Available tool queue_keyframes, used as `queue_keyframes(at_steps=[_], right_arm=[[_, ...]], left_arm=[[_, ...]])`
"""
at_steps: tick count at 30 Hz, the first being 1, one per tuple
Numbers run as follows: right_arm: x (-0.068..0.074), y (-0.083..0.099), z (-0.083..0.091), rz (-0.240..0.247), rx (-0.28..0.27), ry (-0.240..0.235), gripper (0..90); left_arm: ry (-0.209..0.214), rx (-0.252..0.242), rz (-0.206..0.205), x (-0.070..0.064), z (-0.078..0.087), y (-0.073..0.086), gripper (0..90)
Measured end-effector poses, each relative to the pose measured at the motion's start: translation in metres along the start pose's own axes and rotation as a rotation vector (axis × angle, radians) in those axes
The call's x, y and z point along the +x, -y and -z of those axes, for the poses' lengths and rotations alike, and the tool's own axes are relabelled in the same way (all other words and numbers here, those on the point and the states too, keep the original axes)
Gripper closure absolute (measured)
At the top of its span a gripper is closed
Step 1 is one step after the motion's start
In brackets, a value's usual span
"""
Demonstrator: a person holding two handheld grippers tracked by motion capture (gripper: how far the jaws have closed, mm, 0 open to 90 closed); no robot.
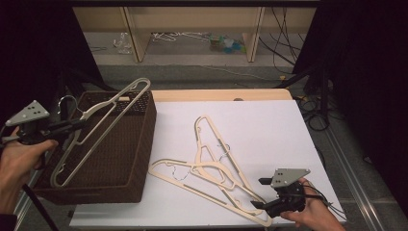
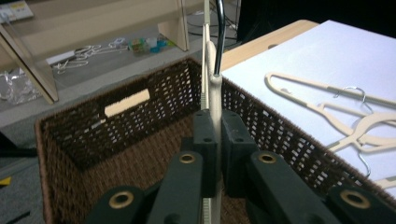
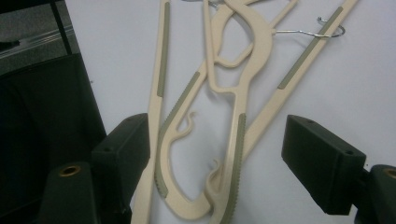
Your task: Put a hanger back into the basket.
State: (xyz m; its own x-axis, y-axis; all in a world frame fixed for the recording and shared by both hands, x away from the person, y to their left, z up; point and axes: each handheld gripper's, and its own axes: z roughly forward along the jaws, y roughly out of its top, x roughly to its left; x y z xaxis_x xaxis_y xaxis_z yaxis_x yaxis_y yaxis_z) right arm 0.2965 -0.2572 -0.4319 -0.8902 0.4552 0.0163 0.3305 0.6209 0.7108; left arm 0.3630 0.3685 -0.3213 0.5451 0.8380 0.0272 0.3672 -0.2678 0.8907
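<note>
The hanger point(image 1: 98, 127) hangs over the basket point(image 1: 139, 144), its long axis slanting from the basket's near left corner up toward its far right, hook point(image 1: 67, 103) at the left. The left gripper point(image 1: 72, 126) is clamped on its neck. Right of the basket, two hangers point(image 1: 211, 168) lie crossed on the white sheet point(image 1: 269, 130); the right gripper point(image 1: 260, 192) stands spread wide around their ends.

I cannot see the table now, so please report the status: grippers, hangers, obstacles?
Left gripper shut on hanger above basket. Right gripper open, jaws astride hanger pile on table. Pile tangled; nothing else in the way.
</note>
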Motion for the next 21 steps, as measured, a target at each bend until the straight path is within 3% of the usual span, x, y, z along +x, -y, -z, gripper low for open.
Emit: queue_keyframes(at_steps=[6, 15, 21], right_arm=[[0.001, 0.000, 0.000, 0.000, 0.000, -0.002, 24.7], [0.001, 0.000, -0.001, 0.005, 0.002, -0.008, 24.7], [0.001, 0.000, -0.001, 0.006, 0.003, -0.007, 24.7]], left_arm=[[-0.026, 0.042, 0.003, 0.007, -0.007, 0.011, 85.7], [0.002, 0.083, 0.006, 0.008, -0.020, 0.024, 85.6], [-0.019, 0.130, 0.013, 0.013, -0.031, 0.029, 85.7]])
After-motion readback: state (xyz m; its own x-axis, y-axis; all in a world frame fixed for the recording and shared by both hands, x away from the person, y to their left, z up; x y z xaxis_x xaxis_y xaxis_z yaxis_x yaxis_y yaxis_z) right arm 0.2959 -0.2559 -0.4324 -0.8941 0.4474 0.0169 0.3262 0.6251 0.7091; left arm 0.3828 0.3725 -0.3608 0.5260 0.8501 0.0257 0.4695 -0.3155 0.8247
